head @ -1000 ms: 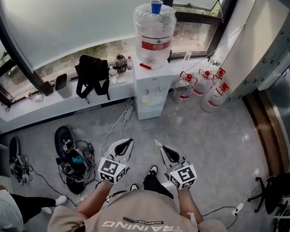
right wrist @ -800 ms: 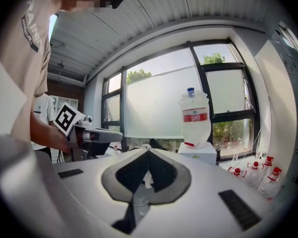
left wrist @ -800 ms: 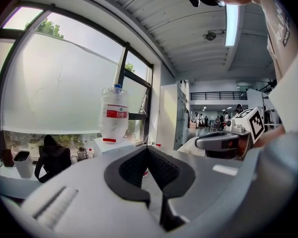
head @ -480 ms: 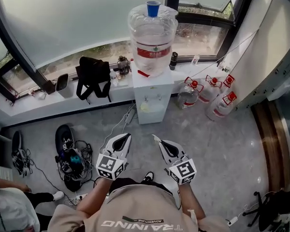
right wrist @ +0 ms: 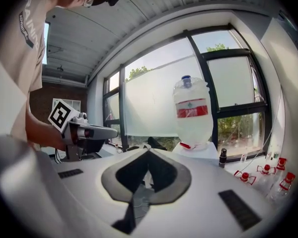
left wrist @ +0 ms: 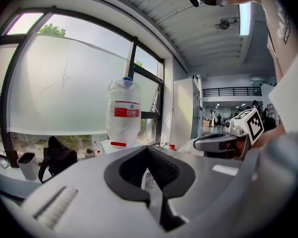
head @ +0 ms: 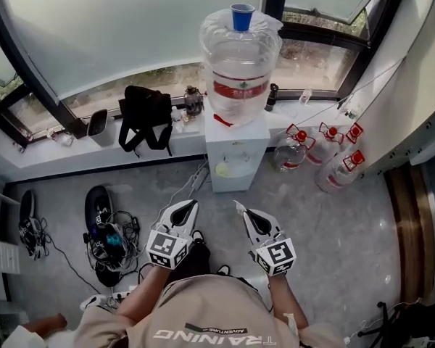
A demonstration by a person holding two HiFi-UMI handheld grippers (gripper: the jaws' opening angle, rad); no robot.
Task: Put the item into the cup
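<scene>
A small blue cup [head: 241, 17] stands on top of the big clear water bottle [head: 239, 64] on the white dispenser [head: 235, 151]. The cup [left wrist: 127, 79] also shows in the left gripper view, and as a blue dot [right wrist: 186, 78] in the right gripper view. My left gripper [head: 191, 204] and right gripper [head: 239, 207] are held side by side in front of my body, well short of the dispenser. Both are shut with nothing between their fingers. The left gripper's tips [left wrist: 145, 148] and the right gripper's tips [right wrist: 149, 150] meet. No loose item shows.
A black bag [head: 146, 114] and small bottles sit on the window sill [head: 58, 158] left of the dispenser. Red-capped water jugs [head: 341, 167] stand on the floor to its right. A tangle of cables and gear [head: 107, 238] lies on the floor at left.
The dispenser and bottle have grown a little larger and shifted right in the head view. Both grippers keep their place in front of my body, still shut.
</scene>
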